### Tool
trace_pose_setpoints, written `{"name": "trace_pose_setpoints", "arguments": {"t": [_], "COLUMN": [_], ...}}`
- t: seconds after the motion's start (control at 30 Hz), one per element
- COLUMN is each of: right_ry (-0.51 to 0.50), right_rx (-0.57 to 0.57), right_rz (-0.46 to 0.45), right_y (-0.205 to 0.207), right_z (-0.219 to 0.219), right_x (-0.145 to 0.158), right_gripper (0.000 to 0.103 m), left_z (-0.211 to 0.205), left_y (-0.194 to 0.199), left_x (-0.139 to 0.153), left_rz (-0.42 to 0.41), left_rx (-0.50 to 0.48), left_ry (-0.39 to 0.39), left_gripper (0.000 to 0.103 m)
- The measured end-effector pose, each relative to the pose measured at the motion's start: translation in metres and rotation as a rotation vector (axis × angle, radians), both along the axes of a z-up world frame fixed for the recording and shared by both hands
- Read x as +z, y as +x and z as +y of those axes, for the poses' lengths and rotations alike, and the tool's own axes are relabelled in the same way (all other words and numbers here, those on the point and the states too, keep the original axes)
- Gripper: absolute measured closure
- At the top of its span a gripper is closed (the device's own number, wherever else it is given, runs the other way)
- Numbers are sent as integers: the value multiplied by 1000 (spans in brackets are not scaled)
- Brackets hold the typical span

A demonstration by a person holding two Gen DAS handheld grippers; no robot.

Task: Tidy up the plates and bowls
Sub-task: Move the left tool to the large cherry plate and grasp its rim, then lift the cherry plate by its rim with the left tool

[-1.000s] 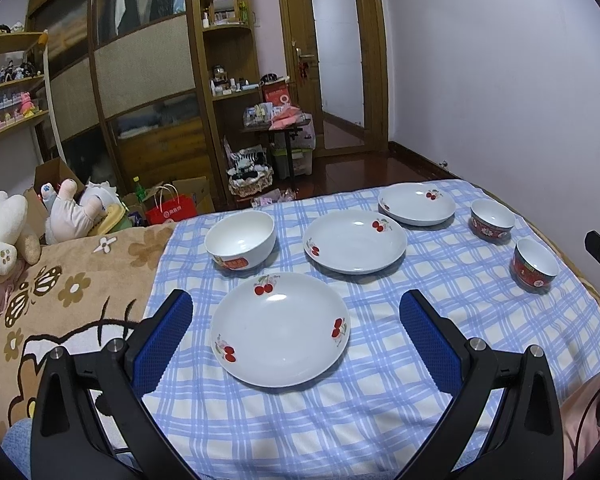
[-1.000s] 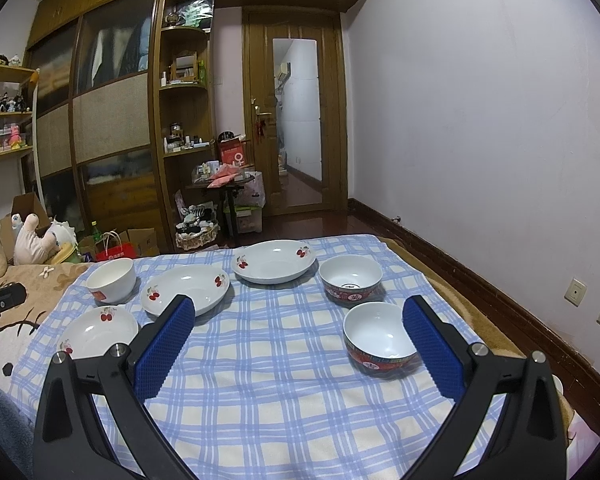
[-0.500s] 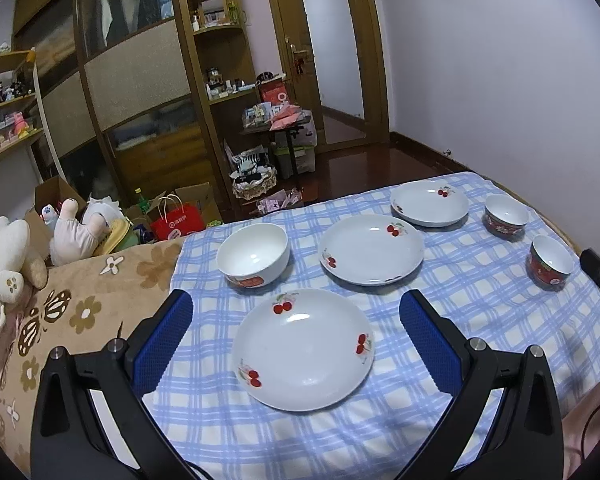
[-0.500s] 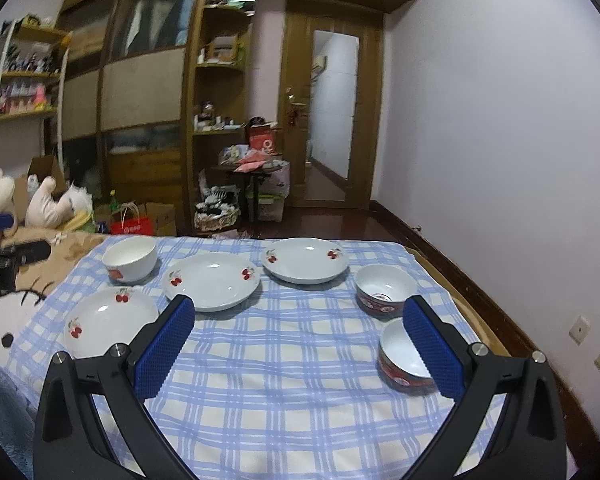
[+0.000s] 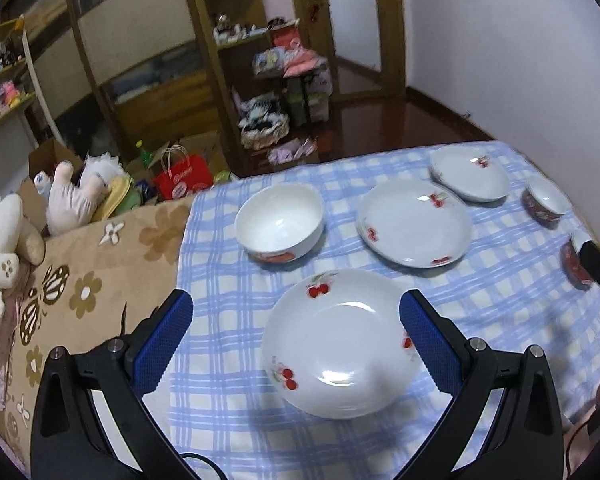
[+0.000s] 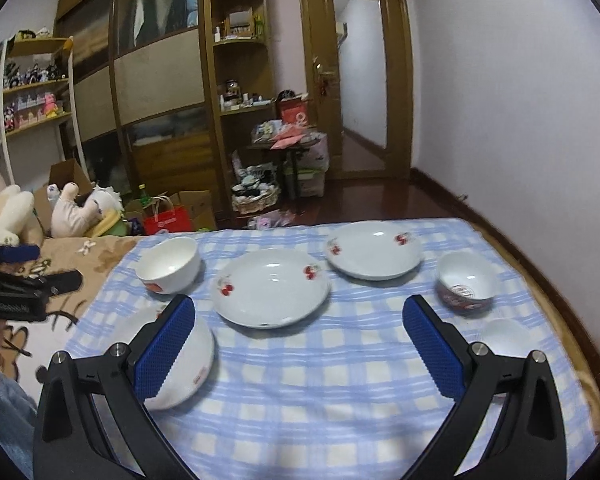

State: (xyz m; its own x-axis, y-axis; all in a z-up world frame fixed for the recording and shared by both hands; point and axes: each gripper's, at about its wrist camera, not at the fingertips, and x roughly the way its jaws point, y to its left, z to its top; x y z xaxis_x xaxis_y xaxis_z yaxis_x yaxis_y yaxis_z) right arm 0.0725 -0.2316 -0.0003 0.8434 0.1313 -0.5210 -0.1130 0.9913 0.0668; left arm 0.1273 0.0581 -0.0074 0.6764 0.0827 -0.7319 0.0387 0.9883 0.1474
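Left gripper (image 5: 292, 344) spread wide over near plate (image 5: 340, 344), right gripper (image 6: 298, 346) likewise released, checked cloth (image 6: 340, 380), white bowl (image 5: 280, 226) at left edge

The tablecloth (image 5: 500, 312) is checked in pale blue and white, and the blanket (image 5: 80, 280) beside it is tan with brown and cream flowers. The three plates, the near plate (image 5: 340, 344), the middle plate (image 5: 414, 222) and the far plate (image 5: 470, 174), are white with small red cherry sprigs, while the large bowl (image 5: 280, 222) is white with a red patch low on its side and the small bowl (image 6: 466, 282) is white inside with a dark red patterned outside. Both the left gripper (image 5: 296, 344) and the right gripper (image 6: 298, 346) have black frames with textured blue pads, and a red paper bag (image 6: 168, 218) stands before the brown wooden cabinet (image 6: 160, 92).
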Motion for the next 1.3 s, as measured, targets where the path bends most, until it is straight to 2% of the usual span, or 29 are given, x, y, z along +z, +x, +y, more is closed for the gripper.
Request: {"name": "trace_pose_setpoints", "arguments": {"t": [0.27,0.43,0.6,0.8,0.93,1.07,1.13,1.2,1.23,1.27,1.3], "right_ry": [-4,-14,-34,-36,-40,-45,-52,-77,-81,-73,-55], "right_rx": [51,132,177,200,201,215,237,242,243,251,261], "right_rz": [108,188,233,287,324,357,366,384,391,400,409], "right_y": [49,68,79,85,88,88,86,86,86,87,88], "right_z": [35,53,66,73,76,80,83,86,87,87,86], "right_x": [-32,-68,-100,-121,-132,-138,-140,-145,-147,-149,-151], "right_gripper": [0,0,0,0,0,4,20,26,34,40,45], "left_z": [28,43,61,62,56,53,53,55,57,58,58], "left_y": [38,53,60,65,68,67,66,66,66,67,67], "left_x": [-54,-91,-122,-141,-149,-154,-158,-160,-160,-159,-159], "left_rz": [176,289,393,480,509,538,562,581,582,572,569], "left_rx": [90,149,179,156,141,124,116,117,123,125,125], "left_ry": [-40,51,72,39,35,-5,-38,-84,-111,-133,-144], "left_gripper": [1,1,1,1,2,22,34,57,63,74,78]}}
